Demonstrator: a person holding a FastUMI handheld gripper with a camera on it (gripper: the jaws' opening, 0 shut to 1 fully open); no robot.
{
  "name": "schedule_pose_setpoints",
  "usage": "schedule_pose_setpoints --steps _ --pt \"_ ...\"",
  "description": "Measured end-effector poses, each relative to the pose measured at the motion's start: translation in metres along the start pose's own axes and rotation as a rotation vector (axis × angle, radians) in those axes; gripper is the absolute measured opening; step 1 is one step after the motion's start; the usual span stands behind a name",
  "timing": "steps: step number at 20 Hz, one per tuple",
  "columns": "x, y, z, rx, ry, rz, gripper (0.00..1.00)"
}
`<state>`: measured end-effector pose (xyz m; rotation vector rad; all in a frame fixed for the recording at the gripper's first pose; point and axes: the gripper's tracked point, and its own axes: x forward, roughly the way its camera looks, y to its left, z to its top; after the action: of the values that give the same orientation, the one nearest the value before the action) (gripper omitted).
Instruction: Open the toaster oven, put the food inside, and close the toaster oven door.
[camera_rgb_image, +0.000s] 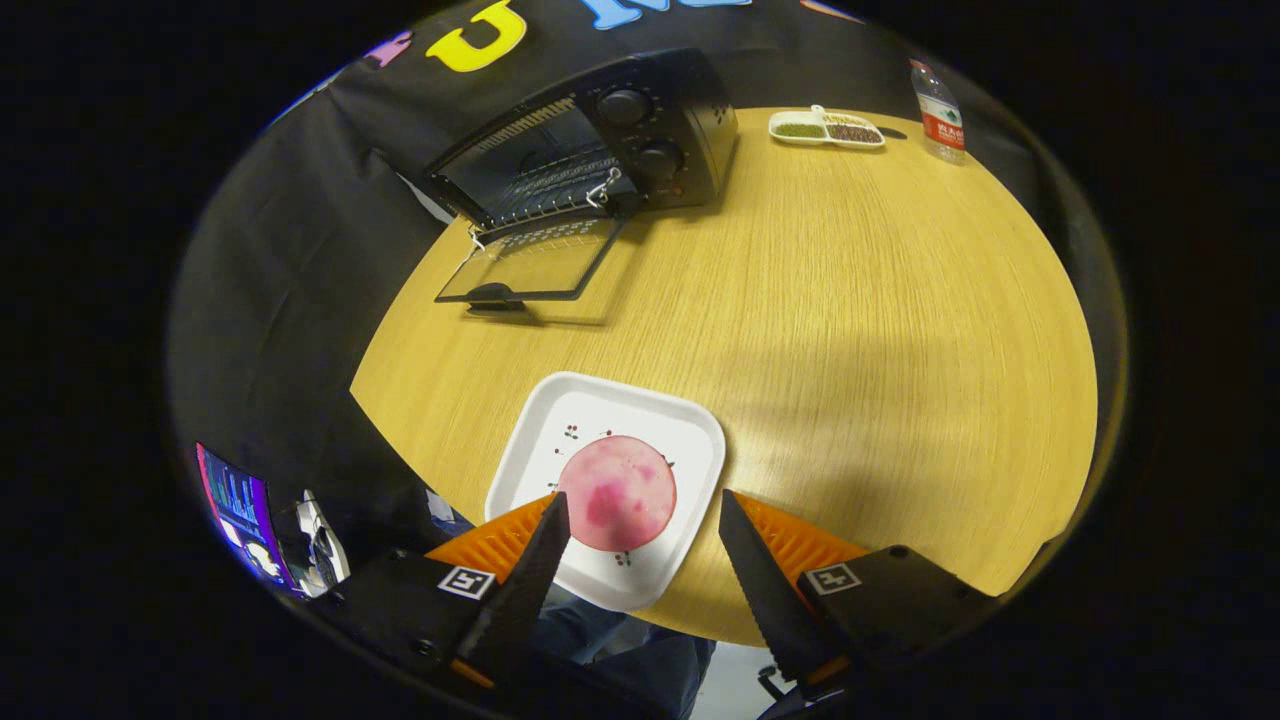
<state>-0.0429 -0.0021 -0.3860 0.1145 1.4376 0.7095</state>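
Note:
A black toaster oven (610, 140) stands at the far side of the round wooden table (850, 300), its glass door (530, 262) folded down flat and open, the wire rack visible inside. A pink round slice of food (617, 493) lies on a white square plate (560, 430) near the table's front edge. My gripper (640, 510) hangs above the plate, open, with the food showing between the two fingertips. One finger (535, 560) overlaps the plate's near corner; the other finger (755, 570) sits just off the plate's side.
A small white two-part dish (826, 128) of green and dark grains and a plastic water bottle (940, 112) stand at the table's far edge. A lit screen (238, 505) glows below the table beside the fingers.

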Motion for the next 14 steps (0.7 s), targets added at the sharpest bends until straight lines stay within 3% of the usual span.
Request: schedule_pose_setpoints --steps 1,8,11,13,14 --pt "0.002 -0.003 0.000 0.013 0.015 0.005 0.96" --pt "0.014 -0.011 -0.007 0.149 0.089 0.047 0.44" --pt "0.016 -0.024 -0.007 0.204 0.114 0.033 0.40" --pt "0.019 -0.022 -0.010 0.250 0.124 0.055 0.08" --pt "0.019 -0.021 -0.013 0.260 0.130 0.069 0.07"
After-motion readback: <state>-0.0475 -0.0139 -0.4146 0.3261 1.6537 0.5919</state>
